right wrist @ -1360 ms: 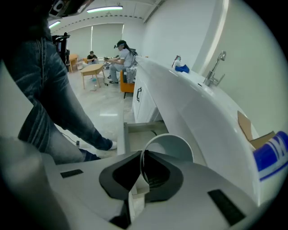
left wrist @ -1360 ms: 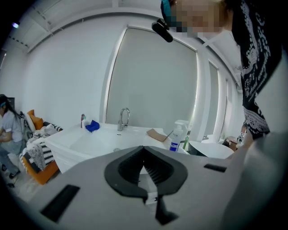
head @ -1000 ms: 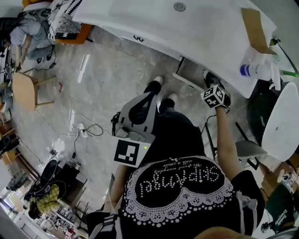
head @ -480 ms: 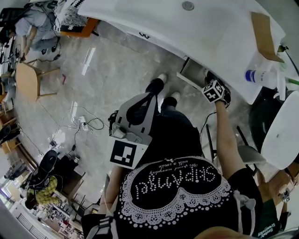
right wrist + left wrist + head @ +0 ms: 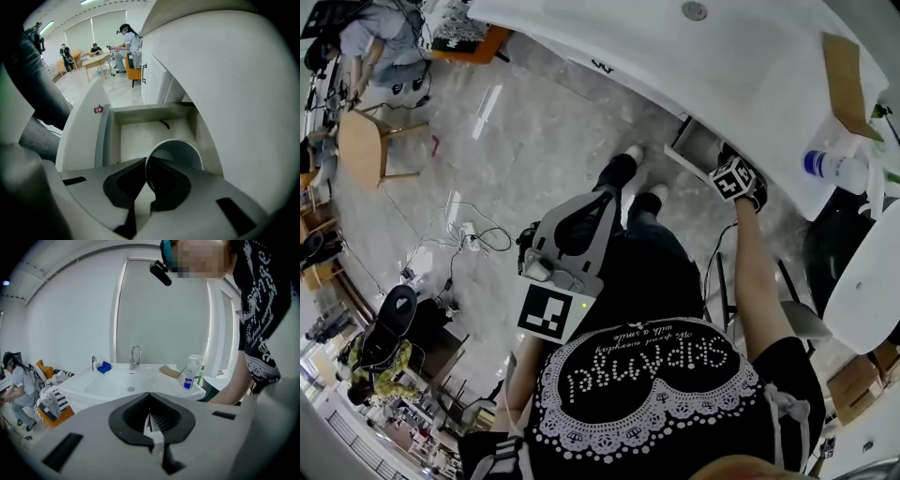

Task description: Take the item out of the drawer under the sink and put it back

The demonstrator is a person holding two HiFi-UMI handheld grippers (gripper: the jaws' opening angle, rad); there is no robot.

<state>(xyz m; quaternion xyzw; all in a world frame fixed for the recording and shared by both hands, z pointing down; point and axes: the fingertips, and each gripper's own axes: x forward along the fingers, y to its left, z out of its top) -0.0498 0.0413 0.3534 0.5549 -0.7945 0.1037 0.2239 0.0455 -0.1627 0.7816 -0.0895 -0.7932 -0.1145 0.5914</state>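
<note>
Quick rundown of where we're at: the right gripper (image 5: 146, 176) has its fingers clamped on the rim of a pale cup (image 5: 177, 151), one finger inside and one outside. The cup hangs over the open drawer (image 5: 152, 133) under the sink (image 5: 675, 56), and we can't tell if it touches the drawer bottom. In the head view that gripper sits right at the sink's front edge, pointing steeply down.

The left gripper (image 5: 150, 422) is held back from the sink, close to our waist, fingers pressed together with nothing between them.

The white surface (image 5: 154, 383) around the sink carries a spray bottle (image 5: 190, 375) and a cardboard piece (image 5: 169, 371) on the sink's right side. The faucet (image 5: 135, 357) is at the back, with something blue (image 5: 104, 367) at the back left.

Room-wise, we've got a grey marble-look floor (image 5: 525, 141). A tangle of cables (image 5: 469, 239) and a wooden chair (image 5: 361, 145) are well left of the sink, with a person (image 5: 380, 42) seated over there.
</note>
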